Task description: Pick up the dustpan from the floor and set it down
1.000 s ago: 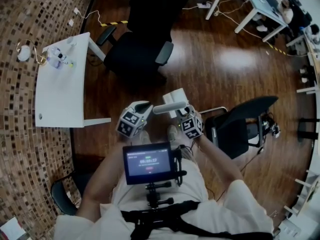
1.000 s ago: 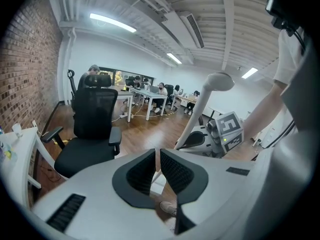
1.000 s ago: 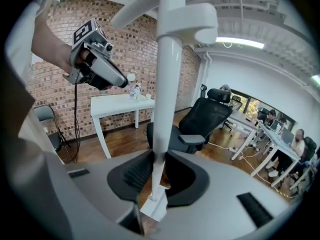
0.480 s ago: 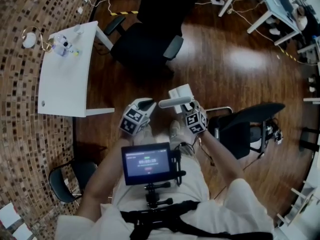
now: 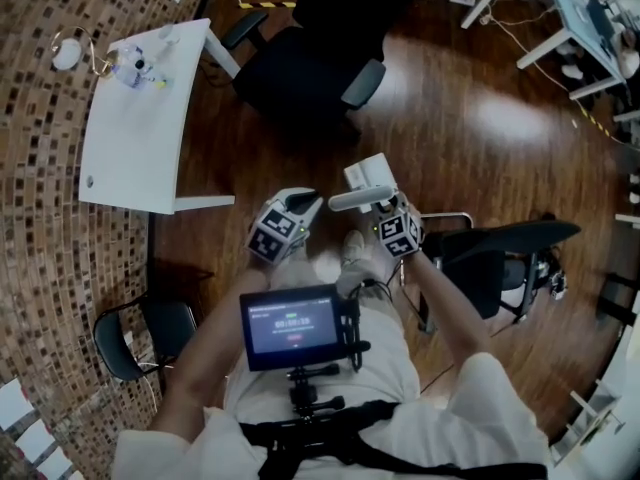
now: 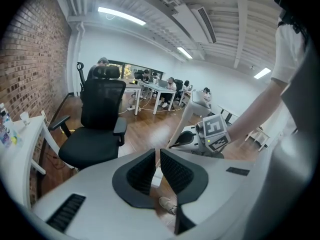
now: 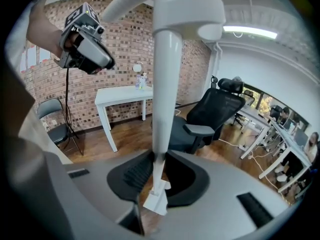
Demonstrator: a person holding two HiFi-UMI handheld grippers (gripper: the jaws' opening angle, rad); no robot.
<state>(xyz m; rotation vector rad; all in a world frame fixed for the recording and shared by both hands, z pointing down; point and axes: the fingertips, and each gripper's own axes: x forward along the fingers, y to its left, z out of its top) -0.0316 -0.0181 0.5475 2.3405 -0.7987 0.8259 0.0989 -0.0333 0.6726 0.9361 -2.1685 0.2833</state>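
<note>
Floorboards of dark wood (image 5: 470, 118) are spread around the white rectangular table (image 5: 135, 138). A black office chair (image 5: 300, 68) is parked beside that table. Near the table, the white long-handled plastic dustpan (image 5: 366, 175) is held in the air, its handle squeezed by the right gripper (image 7: 159, 171). Between table and dustpan, the left gripper (image 6: 156, 169) is pinched together on nothing.

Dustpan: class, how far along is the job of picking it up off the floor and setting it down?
Done: the white plastic long-handled dustpan is off the brown wooden floor, so the pick-up looks complete. In hand: the right claw is clamped on its handle, holding it in the air ahead of the person; the left claw is nearly closed on nothing. Left: setting it down and letting go.
</note>
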